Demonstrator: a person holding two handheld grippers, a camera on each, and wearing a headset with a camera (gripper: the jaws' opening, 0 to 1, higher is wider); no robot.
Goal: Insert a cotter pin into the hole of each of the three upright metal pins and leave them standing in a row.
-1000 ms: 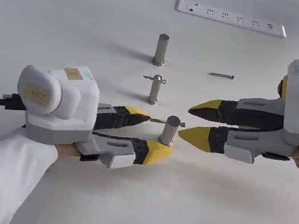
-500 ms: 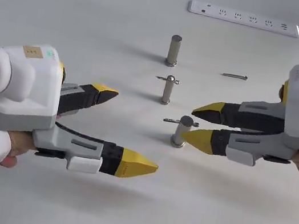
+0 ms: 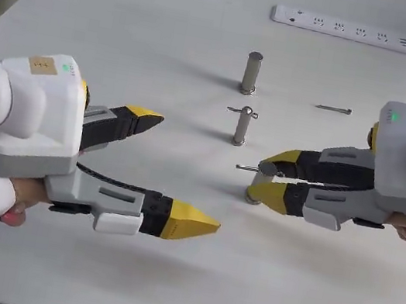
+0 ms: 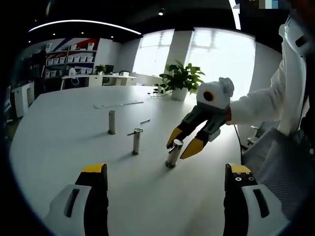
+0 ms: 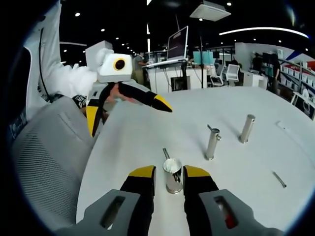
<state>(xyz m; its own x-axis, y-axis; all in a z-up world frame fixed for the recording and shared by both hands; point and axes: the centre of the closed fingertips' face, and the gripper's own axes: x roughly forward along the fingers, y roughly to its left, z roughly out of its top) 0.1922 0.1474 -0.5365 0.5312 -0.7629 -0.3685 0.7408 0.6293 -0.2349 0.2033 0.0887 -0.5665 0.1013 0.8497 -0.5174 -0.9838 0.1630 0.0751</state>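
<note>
Big change over the last second: the left gripper (image 3: 182, 169) has been pulled off the near pin (image 5: 173, 177) and is now held well back from it, jaws spread wide with nothing between them. Its spot has been taken by the right gripper (image 3: 256, 180), which has been slid in so the near pin sits right between its jaw tips. Those jaws are drawn narrow around the pin, but whether it's actually being squeezed can't be told. The near cotter pin (image 3: 246, 167) has been left threaded through the hole near the top, poking out past the jaw tips toward the left gripper. So that pin can probably be counted as done, and it's likely just being steadied.

Count, for the record: three upright metal pins, strung out in a row ahead of the right jaws. Three cotter pins too. Two are seated: the near cotter pin, plus the middle cotter pin (image 3: 235, 110) in the middle pin (image 3: 242, 127). One loose cotter pin (image 3: 333, 109) is lying flat on the table (image 3: 130, 29), off to the side of the right jaws. The far pin (image 3: 251, 72) is bare, so one insertion is judged left. One power strip (image 3: 350, 30) is laid far beyond everything.
</note>
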